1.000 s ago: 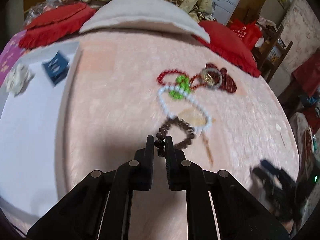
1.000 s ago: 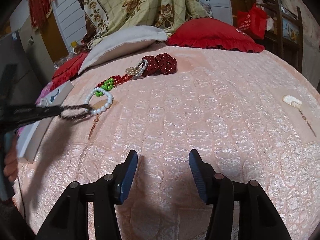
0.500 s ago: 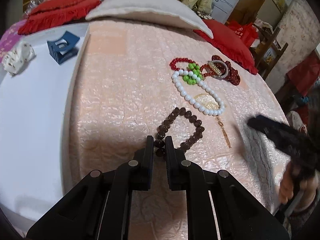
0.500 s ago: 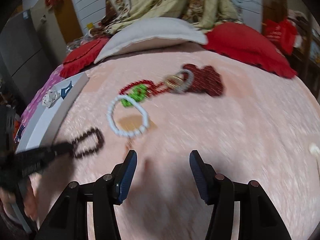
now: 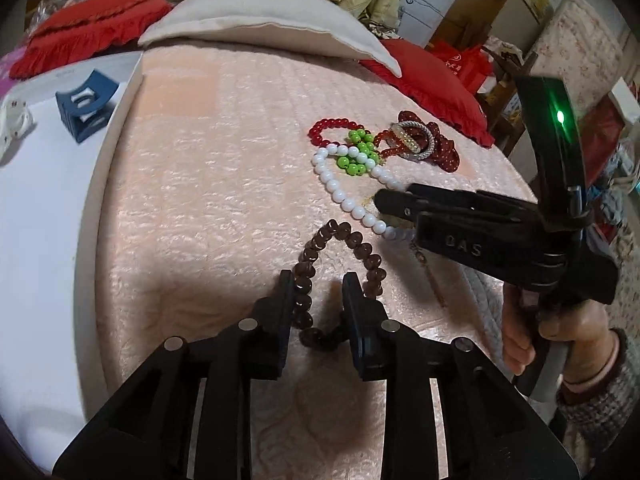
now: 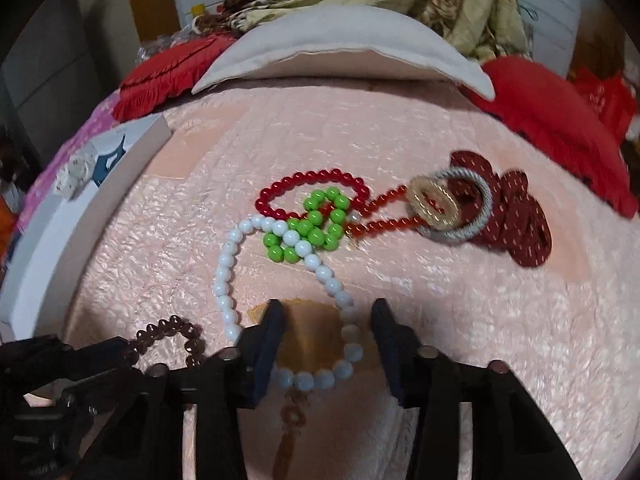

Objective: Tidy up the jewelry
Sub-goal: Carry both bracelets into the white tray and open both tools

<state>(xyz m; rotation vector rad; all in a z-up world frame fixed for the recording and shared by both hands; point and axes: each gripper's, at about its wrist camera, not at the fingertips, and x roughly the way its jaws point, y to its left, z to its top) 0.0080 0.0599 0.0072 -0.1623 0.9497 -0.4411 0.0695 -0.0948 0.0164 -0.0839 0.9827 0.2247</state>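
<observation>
A brown bead bracelet (image 5: 340, 256) lies on the pink bedspread; my left gripper (image 5: 318, 282) is open, its fingers either side of the bracelet's near end. A white bead bracelet (image 6: 256, 280) lies beyond it, with green beads (image 6: 312, 228), a red bead strand (image 6: 312, 184), two ring bangles (image 6: 448, 204) and a dark red scrunchie (image 6: 520, 224). My right gripper (image 6: 328, 312) is open, its fingers straddling the near part of the white bracelet. In the left wrist view the right gripper (image 5: 460, 216) reaches in from the right over the white bracelet (image 5: 344, 196).
A white board (image 5: 36, 208) lies at the left with a blue box (image 5: 86, 104) and a small white item (image 5: 14, 120). A white pillow (image 5: 260, 28) and red cushions (image 5: 432, 80) lie at the back. A gold pendant chain (image 6: 292, 420) lies below the white bracelet.
My left gripper has opened and let go of the brown bracelet, which now lies on the bedspread. My right gripper has moved in over the white bracelet.
</observation>
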